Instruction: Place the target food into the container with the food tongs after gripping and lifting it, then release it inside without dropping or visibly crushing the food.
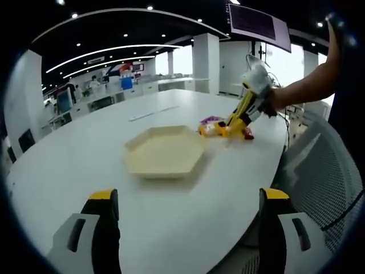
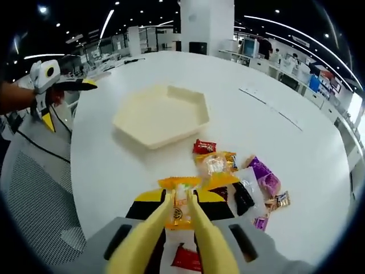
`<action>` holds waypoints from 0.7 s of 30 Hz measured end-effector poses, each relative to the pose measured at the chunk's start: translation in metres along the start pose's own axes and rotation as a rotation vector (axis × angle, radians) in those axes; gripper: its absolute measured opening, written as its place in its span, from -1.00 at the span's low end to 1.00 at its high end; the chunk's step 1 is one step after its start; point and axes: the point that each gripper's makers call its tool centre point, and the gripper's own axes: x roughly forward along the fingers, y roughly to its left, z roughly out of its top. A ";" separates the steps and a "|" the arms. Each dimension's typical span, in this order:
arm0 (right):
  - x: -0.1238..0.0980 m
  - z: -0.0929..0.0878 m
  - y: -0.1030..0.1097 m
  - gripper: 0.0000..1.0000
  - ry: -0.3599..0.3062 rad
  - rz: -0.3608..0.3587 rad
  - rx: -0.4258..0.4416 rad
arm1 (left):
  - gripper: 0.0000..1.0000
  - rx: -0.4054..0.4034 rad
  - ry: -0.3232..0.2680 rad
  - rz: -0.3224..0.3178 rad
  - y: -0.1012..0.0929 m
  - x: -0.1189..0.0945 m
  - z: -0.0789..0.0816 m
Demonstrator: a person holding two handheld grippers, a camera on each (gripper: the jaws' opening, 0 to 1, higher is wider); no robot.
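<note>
Grip made: right hand-held gripper [image 2: 181, 212] squeezing yellow tongs [image 2: 171, 240] onto orange snack packet [image 2: 180, 197]. Left hand-held gripper [image 1: 188, 214] apart, idle. Ahead, hexagonal container [image 2: 159, 114] unfilled; lift, carry, release remaining.

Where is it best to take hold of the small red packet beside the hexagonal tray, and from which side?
Probably across its short sides, coming from above: the red packet lies flat on the white table, apart from the tray, with the orange packet close on one side.
</note>
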 end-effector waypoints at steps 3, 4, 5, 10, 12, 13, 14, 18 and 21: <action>-0.005 0.007 -0.004 -0.64 -0.015 -0.001 0.004 | 0.99 -0.006 -0.003 0.000 0.000 0.000 0.001; -0.008 0.011 -0.006 -0.64 -0.021 -0.003 0.004 | 0.99 -0.010 -0.004 -0.003 0.000 0.000 0.001; -0.009 0.014 -0.007 -0.64 -0.024 -0.004 0.004 | 0.99 -0.010 -0.003 -0.004 0.000 0.000 0.001; -0.016 0.025 -0.013 -0.64 -0.038 -0.009 0.000 | 0.99 -0.006 -0.003 -0.004 0.000 0.000 0.001; -0.019 0.029 -0.015 -0.64 -0.042 -0.011 -0.003 | 0.99 -0.005 -0.004 -0.002 0.000 0.000 0.001; -0.019 0.029 -0.016 -0.64 -0.042 -0.011 -0.002 | 0.99 -0.004 -0.004 -0.002 0.000 0.000 0.001; -0.020 0.030 -0.017 -0.64 -0.044 -0.009 0.002 | 0.99 -0.004 -0.005 -0.002 0.000 0.000 0.001; -0.024 0.035 -0.020 -0.64 -0.052 -0.013 0.002 | 0.99 -0.003 -0.003 -0.004 0.000 0.000 0.001; -0.026 0.039 -0.023 -0.64 -0.057 -0.017 0.004 | 0.99 -0.001 -0.001 -0.006 -0.001 0.000 0.001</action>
